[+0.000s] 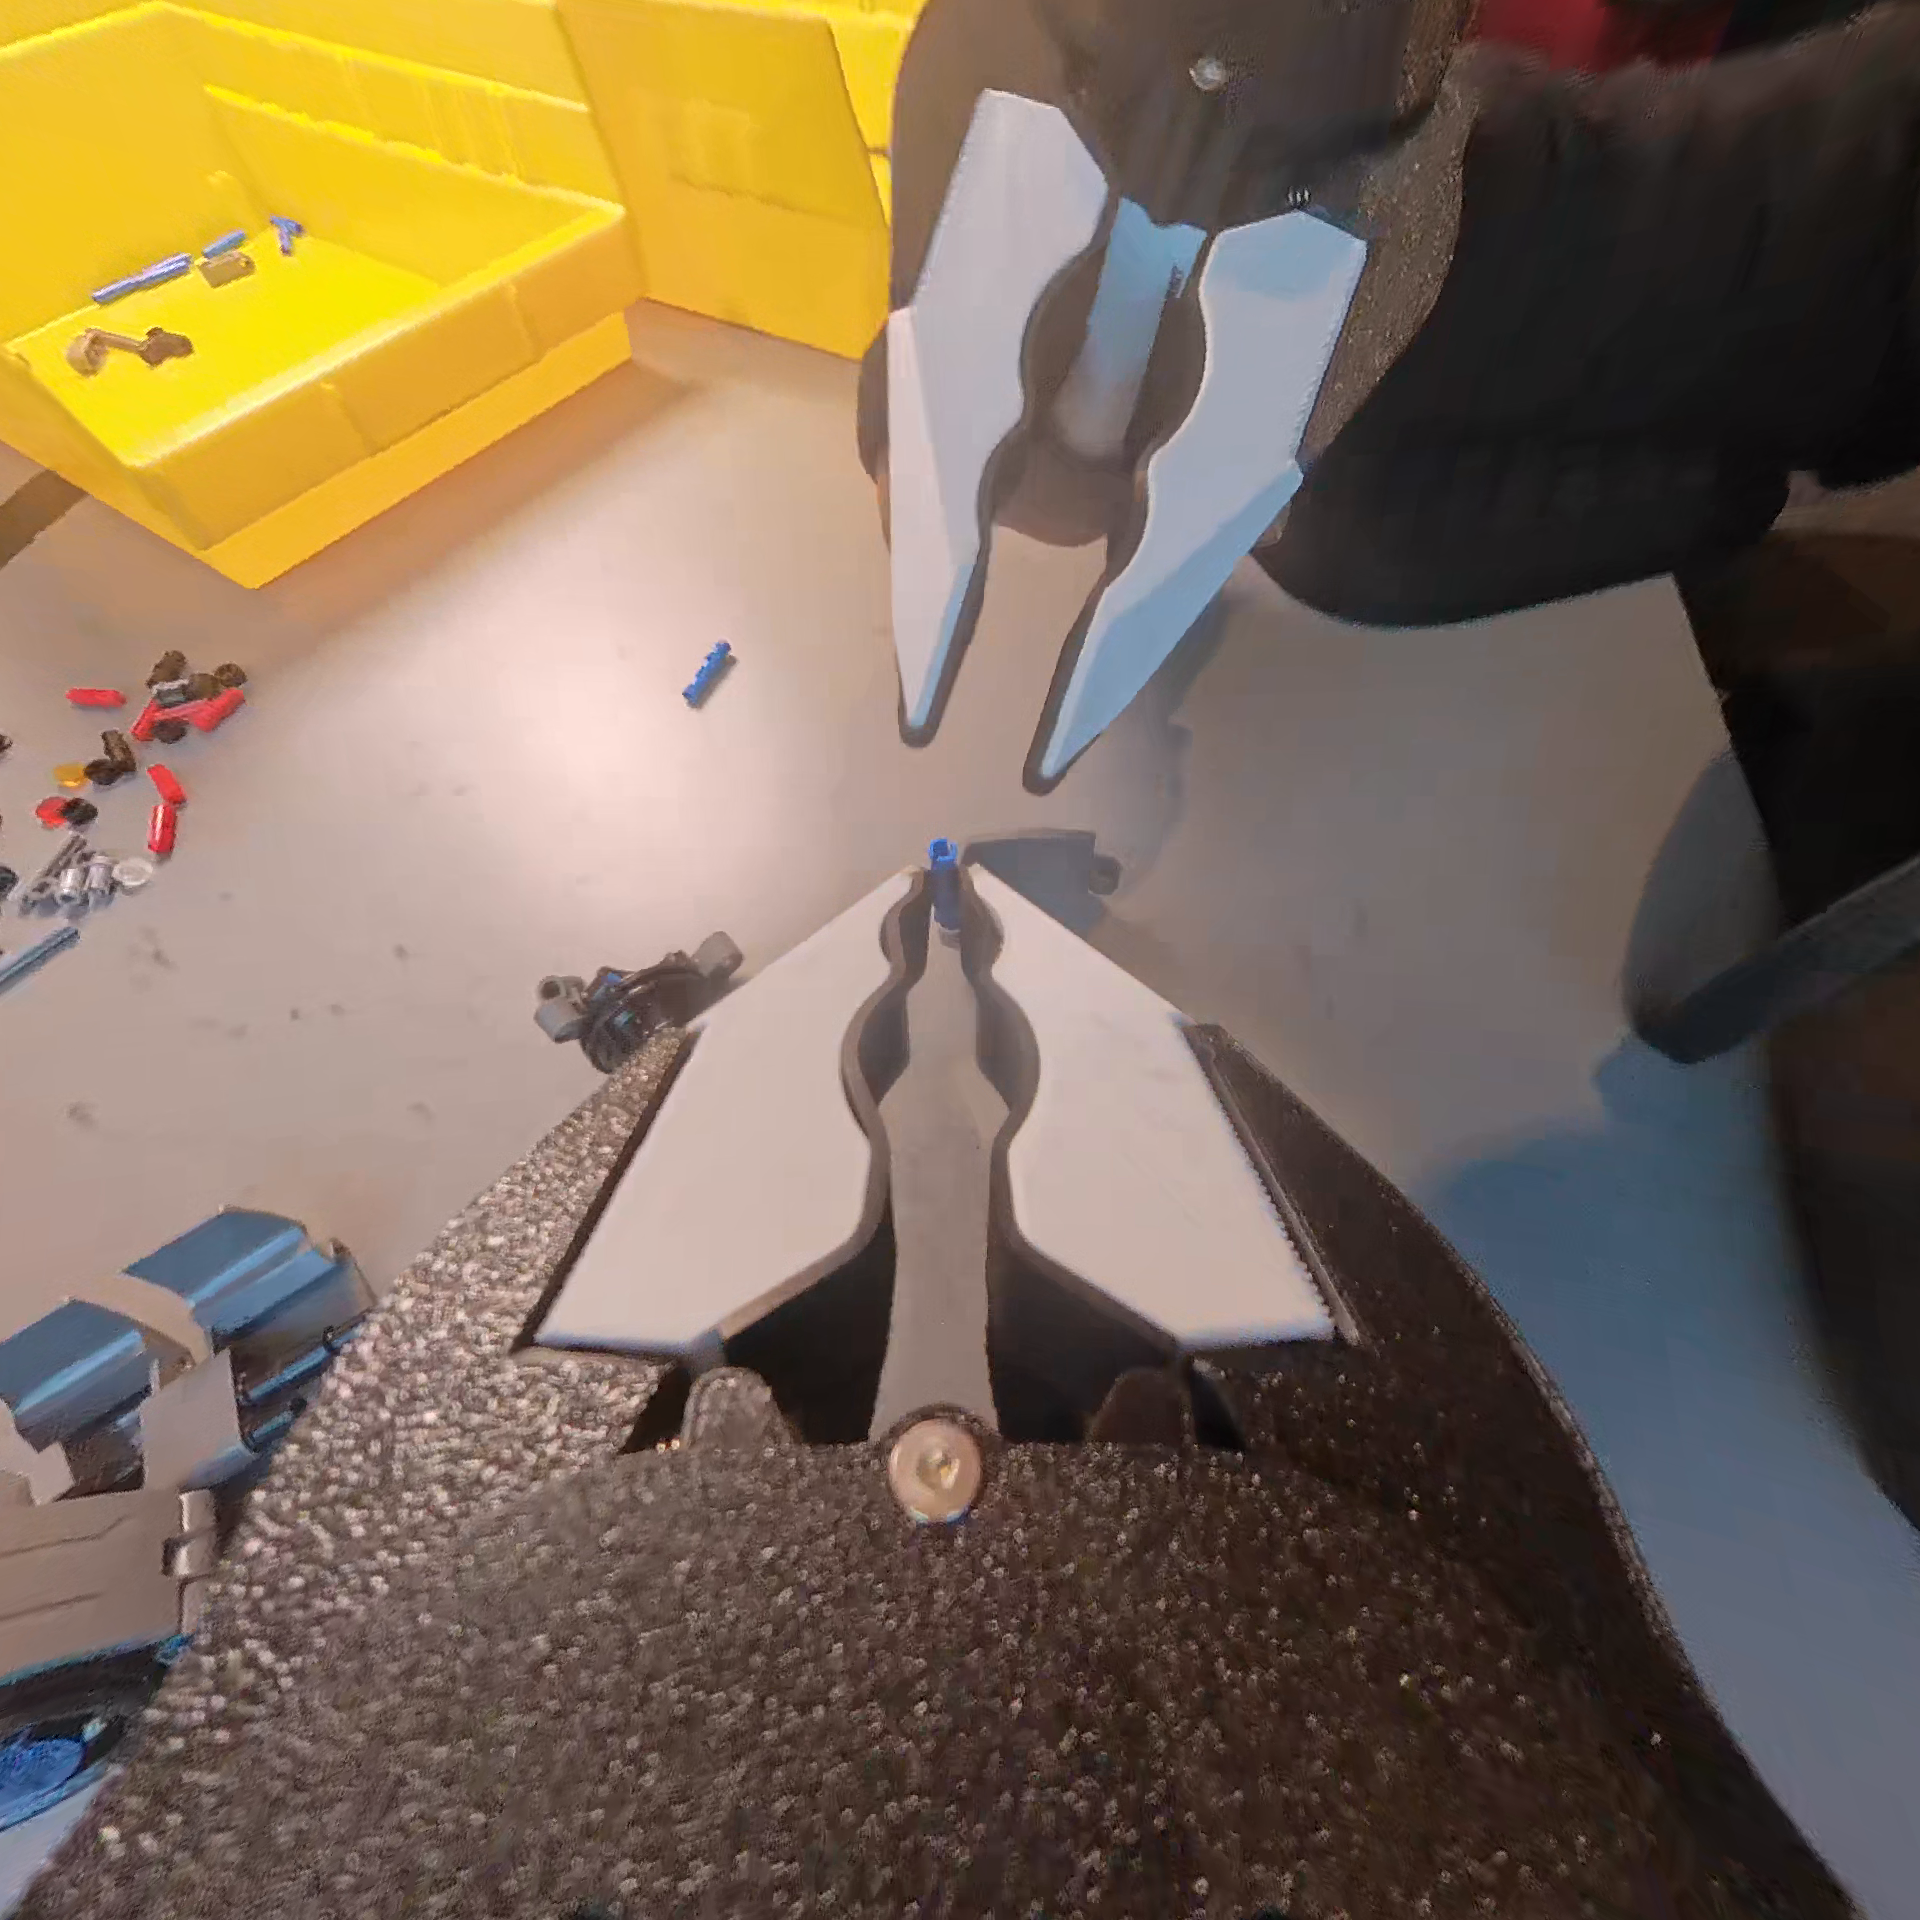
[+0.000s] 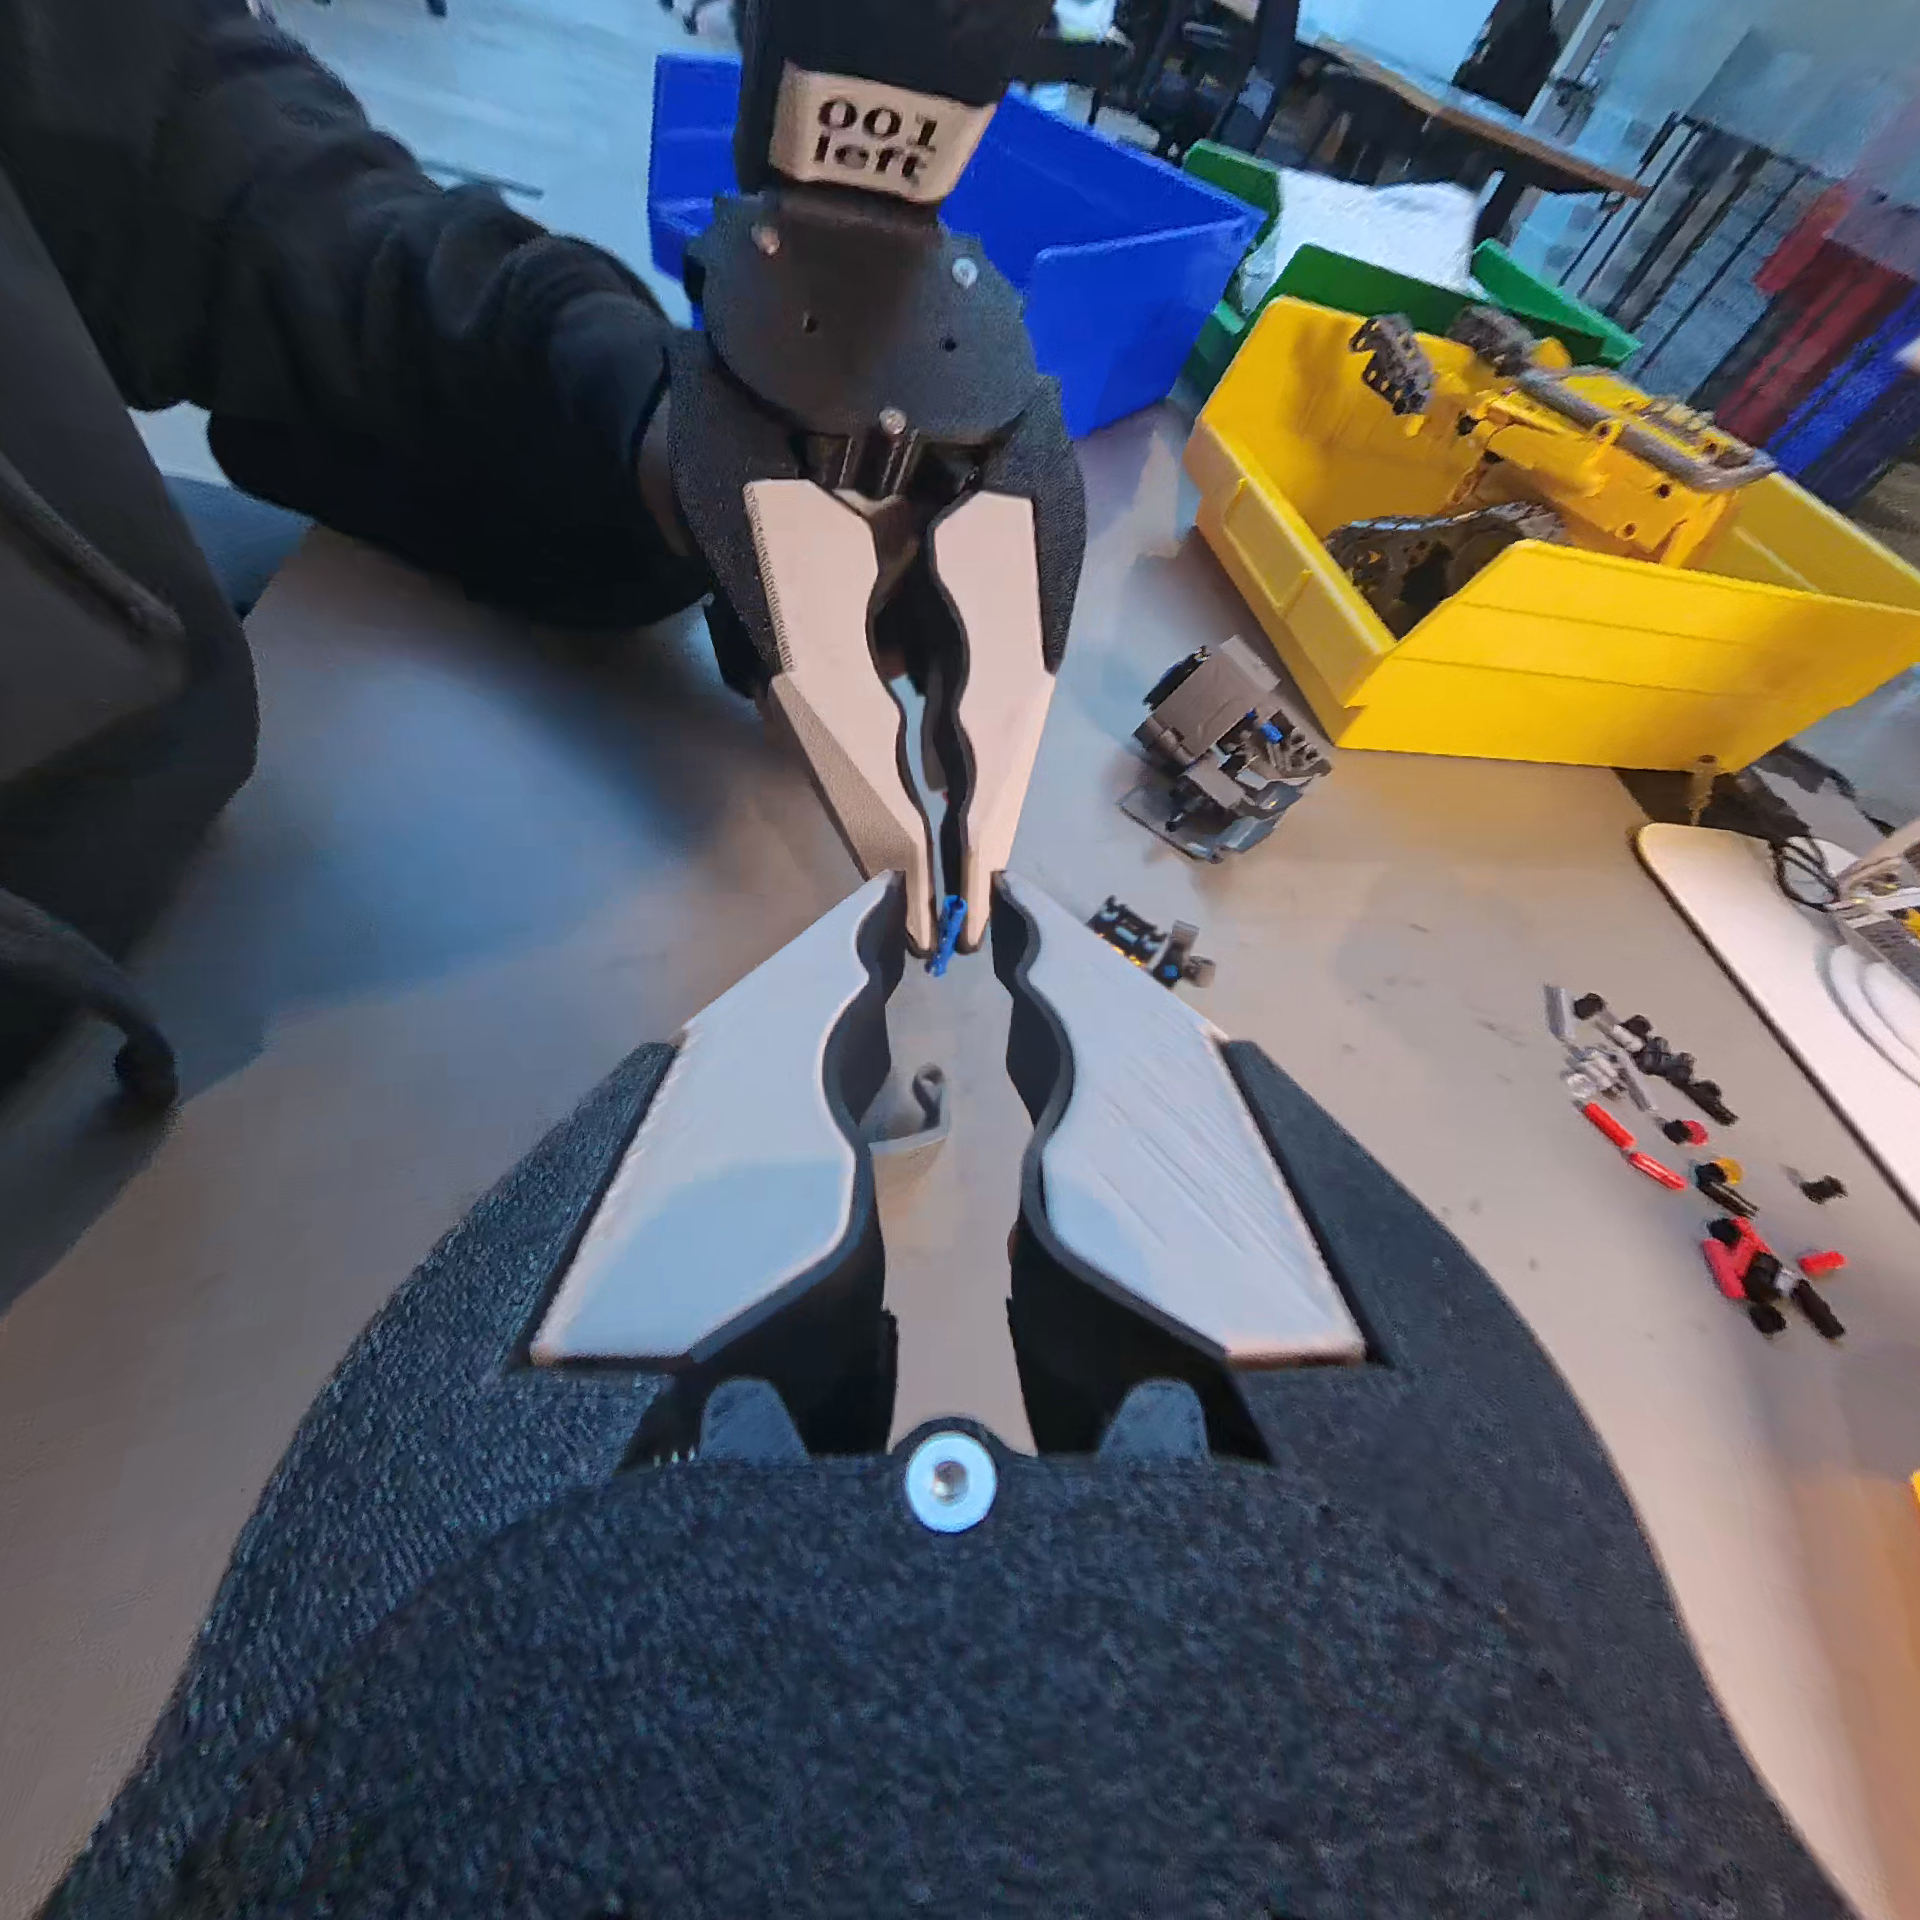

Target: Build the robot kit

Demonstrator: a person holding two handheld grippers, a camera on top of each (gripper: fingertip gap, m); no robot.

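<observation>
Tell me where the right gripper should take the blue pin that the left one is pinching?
Grip the free end of the blue pin that sticks out past the left gripper. The right gripper faces it tip to tip, open, so come straight on along the pin's axis and close across its narrow shaft; the other end is covered by the left fingertips.

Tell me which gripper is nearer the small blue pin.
Left. The left gripper is shut on the blue pin; the right gripper is open, its tips just short of it.
</observation>
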